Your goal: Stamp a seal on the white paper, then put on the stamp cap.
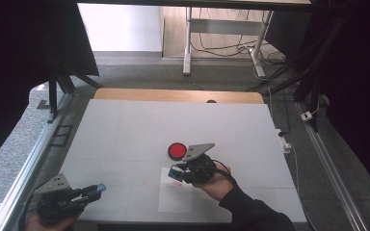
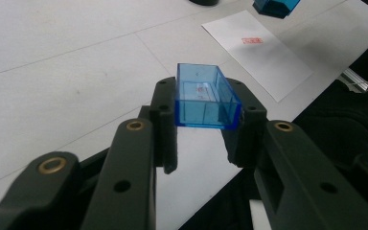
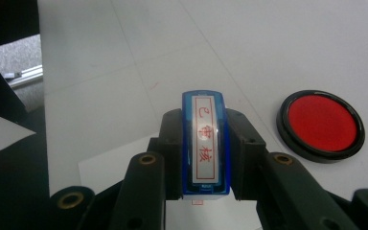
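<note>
Above the paper sheet (image 1: pixel 175 196), our right gripper (image 3: pixel 205 158) clamps the blue stamp (image 3: pixel 205 146), red mark below. Left gripper (image 2: pixel 206 124) grips its clear blue cap (image 2: pixel 205 98) near the table (image 1: pixel 125 134) edge. Keep it level; ink pad (image 3: pixel 321 125) sits nearby.

The left hand-held gripper (image 1: pixel 94 189) sits low at the bench's (image 1: pixel 125 130) near left corner, held in a hand (image 1: pixel 48 219) that comes in from the near edge, its black jaws closed on something small and pointing toward the right. The right hand-held gripper (image 1: pixel 176 172) hovers over the middle of the bench's near half, gripped by a dark-sleeved hand (image 1: pixel 217 183), jaws clamped and pointing left.
</note>
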`<action>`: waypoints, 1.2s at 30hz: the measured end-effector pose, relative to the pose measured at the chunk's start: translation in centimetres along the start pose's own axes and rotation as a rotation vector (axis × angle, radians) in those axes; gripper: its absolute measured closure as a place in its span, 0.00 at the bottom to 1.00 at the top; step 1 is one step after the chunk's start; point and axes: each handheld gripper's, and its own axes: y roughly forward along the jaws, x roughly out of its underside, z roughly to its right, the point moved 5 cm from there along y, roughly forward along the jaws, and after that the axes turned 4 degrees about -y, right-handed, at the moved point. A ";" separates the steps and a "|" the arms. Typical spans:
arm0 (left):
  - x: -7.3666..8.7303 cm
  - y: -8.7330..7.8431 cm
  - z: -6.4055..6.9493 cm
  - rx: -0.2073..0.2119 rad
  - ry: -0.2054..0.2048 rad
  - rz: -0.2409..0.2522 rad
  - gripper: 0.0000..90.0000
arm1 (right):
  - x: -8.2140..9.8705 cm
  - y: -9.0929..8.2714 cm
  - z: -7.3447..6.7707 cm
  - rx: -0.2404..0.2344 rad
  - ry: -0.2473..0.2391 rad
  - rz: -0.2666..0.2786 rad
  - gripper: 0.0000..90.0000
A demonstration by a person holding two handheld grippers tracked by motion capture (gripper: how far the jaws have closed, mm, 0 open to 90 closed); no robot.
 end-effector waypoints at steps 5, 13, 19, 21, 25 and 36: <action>0.0 0.0 0.0 0.001 0.000 0.000 0.76 | -0.6 -0.8 0.1 -0.004 0.023 0.046 0.79; 0.0 0.0 0.0 0.003 0.001 0.000 0.76 | -1.5 -2.1 0.1 0.002 0.022 0.099 0.79; 0.0 0.0 0.0 0.004 0.002 0.000 0.76 | -2.0 -2.9 0.0 0.007 0.008 0.124 0.79; 0.0 0.0 0.0 0.005 0.003 0.000 0.76 | -2.1 -3.1 0.0 0.009 0.008 0.128 0.79; 0.0 0.0 0.1 0.007 0.003 0.000 0.76 | -2.4 -3.6 -0.1 0.010 -0.002 0.140 0.79; 0.0 -0.1 0.1 0.023 0.007 0.005 0.76 | -2.8 -4.3 -0.2 0.004 -0.011 0.157 0.79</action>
